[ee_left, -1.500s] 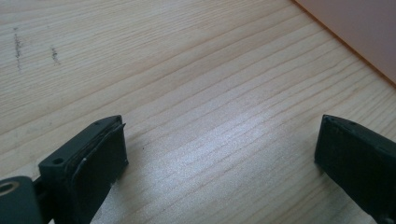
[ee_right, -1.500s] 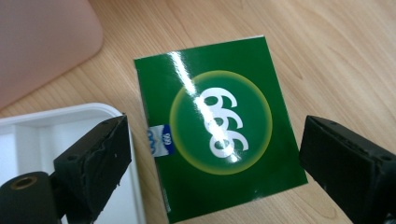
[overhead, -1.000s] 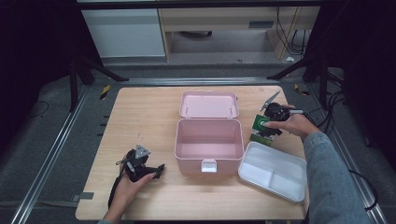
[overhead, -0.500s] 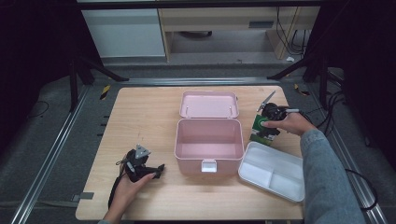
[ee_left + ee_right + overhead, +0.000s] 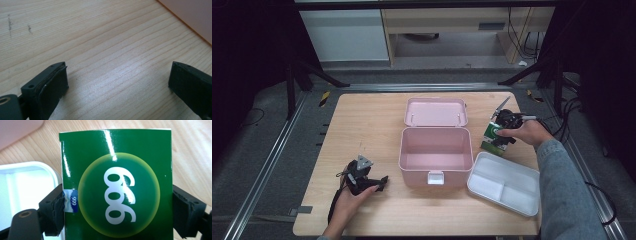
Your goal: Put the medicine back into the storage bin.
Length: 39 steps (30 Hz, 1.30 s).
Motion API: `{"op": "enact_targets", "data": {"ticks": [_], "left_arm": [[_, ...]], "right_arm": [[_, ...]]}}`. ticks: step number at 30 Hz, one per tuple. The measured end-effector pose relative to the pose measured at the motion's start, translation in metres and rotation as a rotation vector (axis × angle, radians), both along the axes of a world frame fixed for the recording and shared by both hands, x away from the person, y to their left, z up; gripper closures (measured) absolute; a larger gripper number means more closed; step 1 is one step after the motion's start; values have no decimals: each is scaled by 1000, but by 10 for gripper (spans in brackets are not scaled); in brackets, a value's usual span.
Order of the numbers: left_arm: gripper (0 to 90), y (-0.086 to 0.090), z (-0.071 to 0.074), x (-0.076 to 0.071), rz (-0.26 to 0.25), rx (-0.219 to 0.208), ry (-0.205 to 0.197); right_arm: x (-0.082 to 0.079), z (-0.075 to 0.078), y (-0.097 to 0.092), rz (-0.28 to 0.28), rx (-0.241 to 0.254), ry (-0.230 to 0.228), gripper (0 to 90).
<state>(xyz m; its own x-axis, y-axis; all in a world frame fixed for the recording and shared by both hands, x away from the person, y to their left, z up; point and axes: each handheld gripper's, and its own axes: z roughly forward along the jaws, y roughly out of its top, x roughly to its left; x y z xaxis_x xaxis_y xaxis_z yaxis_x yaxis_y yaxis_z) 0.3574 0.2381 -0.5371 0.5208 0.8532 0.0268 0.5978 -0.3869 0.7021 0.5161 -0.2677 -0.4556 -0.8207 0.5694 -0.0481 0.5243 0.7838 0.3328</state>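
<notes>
Carton (image 5: 116, 187): glossy dark green, yellow-green glowing disc, white "999" numerals, small blue side label. Box (image 5: 435, 153) and lid (image 5: 436, 111): pale pink. Tray (image 5: 505, 182): white. Counter (image 5: 372, 125): light wood grain. Tongs (image 5: 120, 86): matte black.

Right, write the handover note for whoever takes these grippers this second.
Right gripper: jaws against both sides of the green box, which sits at the table's right side, between the open pink case and the table edge; whether it is lifted, I cannot tell.
Left gripper: open, holding nothing, low over bare wooden table left of the case.
The case's inside looks bare, its lid back. White divided tray lies out on the table, right of the case.
Done: box gripped. Left, probably: box into the case, then the tray, then close the lid.
</notes>
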Motion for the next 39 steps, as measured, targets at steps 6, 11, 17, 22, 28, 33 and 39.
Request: {"op": "enact_targets", "data": {"ticks": [6,11,17,22,28,33,39], "left_arm": [[17,0,0,0,0,2,-1],[17,0,0,0,4,0,-3],[17,0,0,0,6,0,-3],[17,0,0,0,6,0,-4],[17,0,0,0,7,0,-4],[17,0,0,-1,8,-2,-5],[17,0,0,-1,8,-2,-5]], "right_arm": [[-12,23,-9,-39,53,-52,167],[-25,41,-11,-44,61,-80,168],[-37,60,-15,-54,75,-111,169],[-45,75,-15,-52,80,-130,169],[-50,93,-10,-45,69,-149,170],[-56,116,1,-28,72,-172,171],[-60,132,16,8,64,-184,171]]}}
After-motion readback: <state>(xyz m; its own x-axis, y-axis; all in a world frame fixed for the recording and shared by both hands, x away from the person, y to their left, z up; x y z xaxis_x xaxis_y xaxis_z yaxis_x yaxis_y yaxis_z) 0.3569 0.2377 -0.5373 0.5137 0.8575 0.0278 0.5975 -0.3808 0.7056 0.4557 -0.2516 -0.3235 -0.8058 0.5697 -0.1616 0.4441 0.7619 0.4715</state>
